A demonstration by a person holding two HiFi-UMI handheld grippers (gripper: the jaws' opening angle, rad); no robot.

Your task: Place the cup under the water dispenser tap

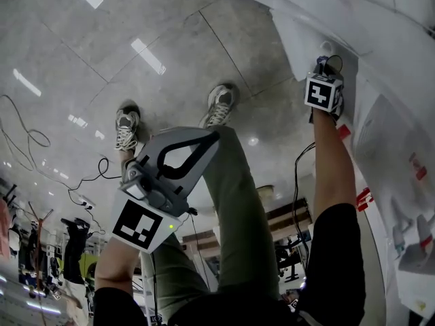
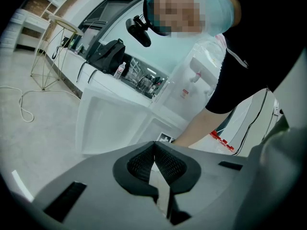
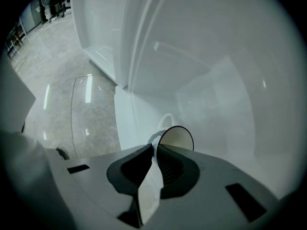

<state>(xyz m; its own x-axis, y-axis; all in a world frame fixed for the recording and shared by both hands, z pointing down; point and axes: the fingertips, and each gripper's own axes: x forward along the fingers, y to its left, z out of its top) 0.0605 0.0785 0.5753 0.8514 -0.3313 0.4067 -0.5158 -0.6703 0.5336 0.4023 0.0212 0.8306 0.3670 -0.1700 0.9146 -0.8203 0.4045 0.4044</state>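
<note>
My right tool point(image 3: 154, 146) is pressed together on the near wall of a small pale paper cup point(image 3: 176, 139), just at its round rim. The cup's open mouth faces up toward that tool's camera, and I can see a cream inside with nothing in it. So the pick looks made, as far as I can judge.

The cup sits low against the smooth white front of the tall white water dispenser point(image 2: 204, 61). In the head view it shows just past the right tool's marker cube, hard up against the dispenser's white body. From the left gripper view, what I take to be the dispenser's small white tap point(image 2: 195, 76) is well above where my right arm reaches down. I therefore judge that the cup is not yet under it. Whether the cup's base rests on anything, I cannot tell. A faint pale ring shows just behind the cup, but I cannot say what it is.

My left tool point(image 2: 154, 145) has its ribbed black pads closed on each other with nothing between them. It hangs well away from the dispenser, out over the glossy grey tiled floor point(image 1: 170, 39) beside my knee, and takes no part.

What is left, as I see it, is to lift the cup, bring it upright beneath the tap, set it down and let go. The thin wall could crumple under the pinch, so I would move gently.
</note>
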